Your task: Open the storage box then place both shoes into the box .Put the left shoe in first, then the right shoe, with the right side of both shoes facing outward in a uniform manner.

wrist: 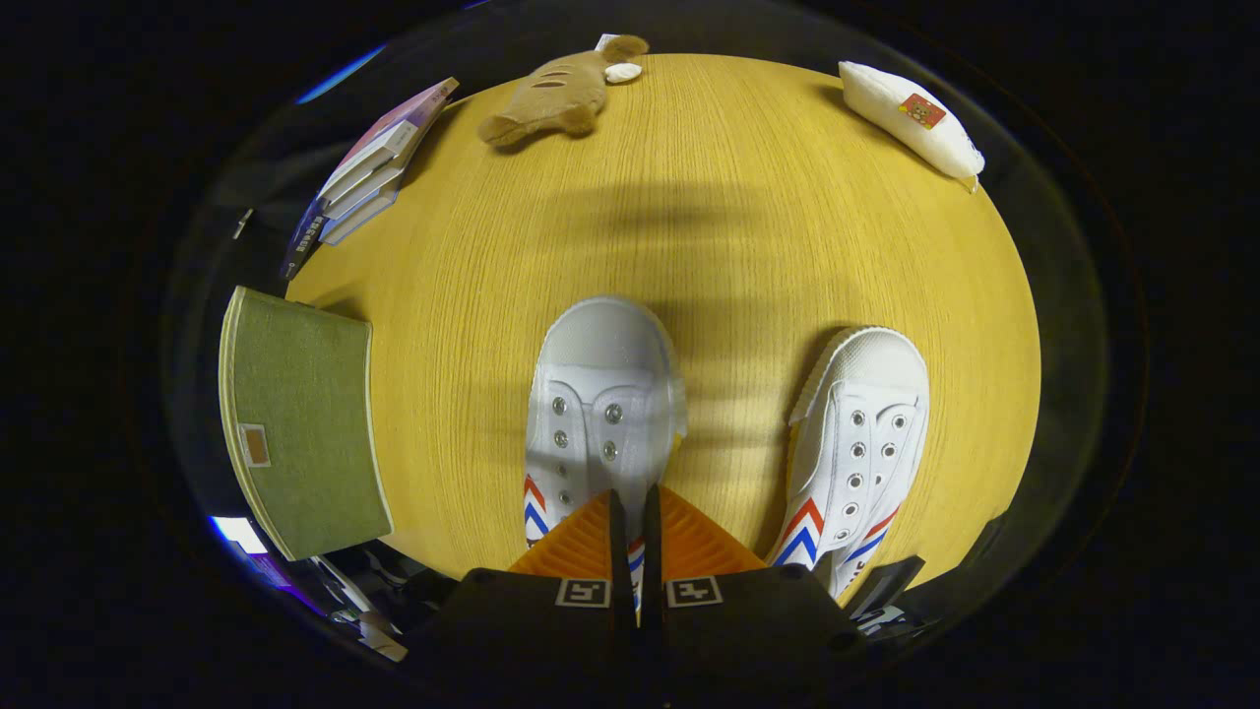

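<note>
You are holding the tool (pixel 631 512) nearly closed, only a narrow slit between its fingers, gripping nothing, right over the heel of one white canvas shoe (pixel 602 414), whose long axis is running straight ahead. The other shoe (pixel 858 433) is lying just beside it on the wood-grain bench (pixel 728 197); the green fabric storage box (pixel 300 414) is sitting closed on the opposite side.

heel of left shoe (pixel 602 414) hidden behind hand-held gripper (pixel 636 512)

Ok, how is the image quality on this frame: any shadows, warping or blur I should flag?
Gripper view: strong fisheye bowing of the round wooden table; a broad soft shadow lies beyond the white canvas shoe that sits just ahead of the nearly closed gripper; the second white canvas shoe and the green fabric box are sharp; no glare.
</note>
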The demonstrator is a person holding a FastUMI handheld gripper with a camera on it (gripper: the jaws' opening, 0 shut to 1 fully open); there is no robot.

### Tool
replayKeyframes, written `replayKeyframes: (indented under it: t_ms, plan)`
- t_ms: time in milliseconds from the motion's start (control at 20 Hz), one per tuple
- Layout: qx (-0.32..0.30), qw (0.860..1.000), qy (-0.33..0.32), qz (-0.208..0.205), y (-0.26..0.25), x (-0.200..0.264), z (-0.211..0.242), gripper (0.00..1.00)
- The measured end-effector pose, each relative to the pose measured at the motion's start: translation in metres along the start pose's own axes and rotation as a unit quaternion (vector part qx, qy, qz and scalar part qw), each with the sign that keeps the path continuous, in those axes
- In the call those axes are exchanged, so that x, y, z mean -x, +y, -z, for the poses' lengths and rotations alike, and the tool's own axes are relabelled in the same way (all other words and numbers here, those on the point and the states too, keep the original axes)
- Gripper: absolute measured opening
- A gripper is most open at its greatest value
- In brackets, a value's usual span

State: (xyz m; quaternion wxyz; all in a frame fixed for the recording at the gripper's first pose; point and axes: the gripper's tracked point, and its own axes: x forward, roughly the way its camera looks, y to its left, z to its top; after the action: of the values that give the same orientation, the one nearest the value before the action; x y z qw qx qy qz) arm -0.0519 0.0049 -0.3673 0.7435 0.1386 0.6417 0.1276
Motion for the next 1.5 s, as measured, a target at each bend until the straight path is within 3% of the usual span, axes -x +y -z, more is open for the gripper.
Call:
replayKeyframes:
  t_ms: [200,500,1050,1250,1500]
  plan:
    - [-0.013,1.000,-0.014,-0.017,0.013,0.017,0.003,0.06]
    - [-0.067,0.993,-0.038,-0.093,0.062,0.069,-0.007,0.06]
    - [-0.033,0.977,-0.087,-0.193,0.211,0.183,-0.034,0.06]
    - [-0.032,0.973,-0.064,-0.220,0.277,0.184,-0.034,0.06]
    - [-0.011,0.978,-0.033,-0.205,0.343,0.165,-0.025,0.06]
